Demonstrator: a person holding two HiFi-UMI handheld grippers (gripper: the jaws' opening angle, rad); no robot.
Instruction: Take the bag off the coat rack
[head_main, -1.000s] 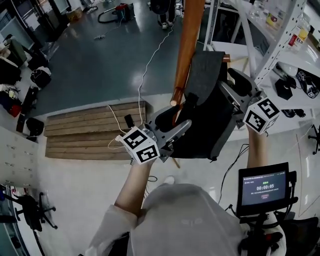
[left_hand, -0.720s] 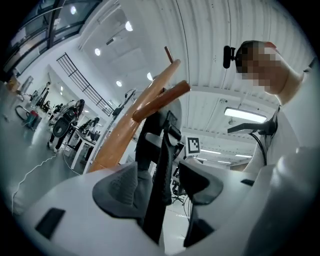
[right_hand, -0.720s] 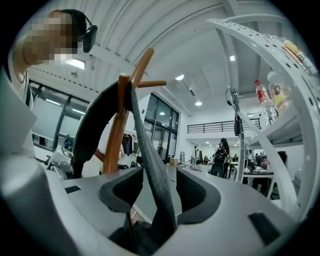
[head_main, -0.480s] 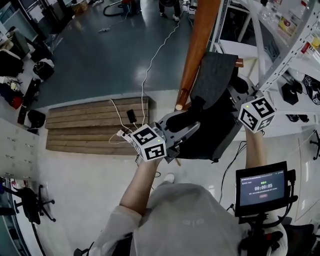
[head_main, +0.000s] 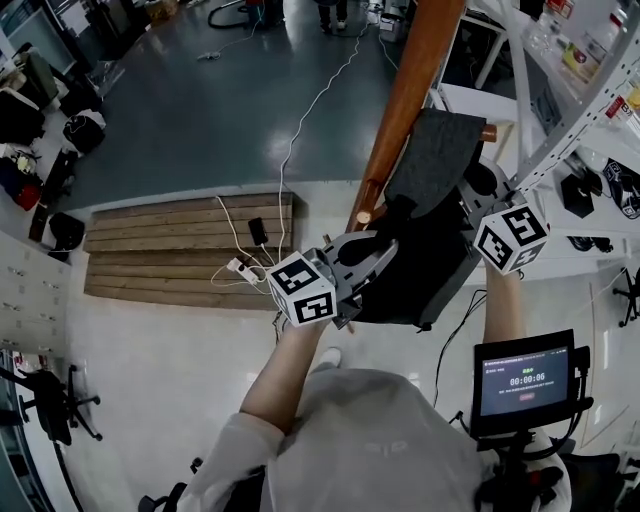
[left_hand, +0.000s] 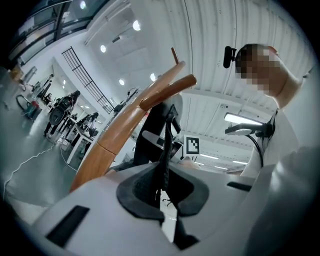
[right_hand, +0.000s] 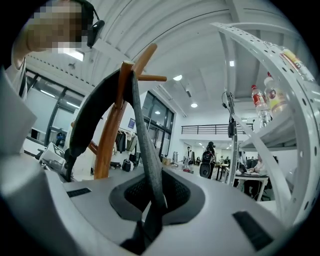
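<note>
Plainly, left gripper (left_hand: 164, 192) clamps thin strap (left_hand: 165, 145); right gripper (right_hand: 150, 200), half-hidden behind the bag (head_main: 425, 270), has jaws closing on wide strap (right_hand: 142, 135).

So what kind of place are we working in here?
Probably an open lab or workshop office: white metal shelving stocked with bottles, desks with people seated behind, and a power strip on the floor.

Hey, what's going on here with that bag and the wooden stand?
A person is working a hand-held claw in each hand on a dark grey fabric bag that hangs on a brown wooden coat rack. The left claw is shut on a thin black strap of the bag. The right claw is closing, with the wide grey strap pinched between its pads; that strap loops over the rack's top pegs. The bag is not yet off the rack.
</note>
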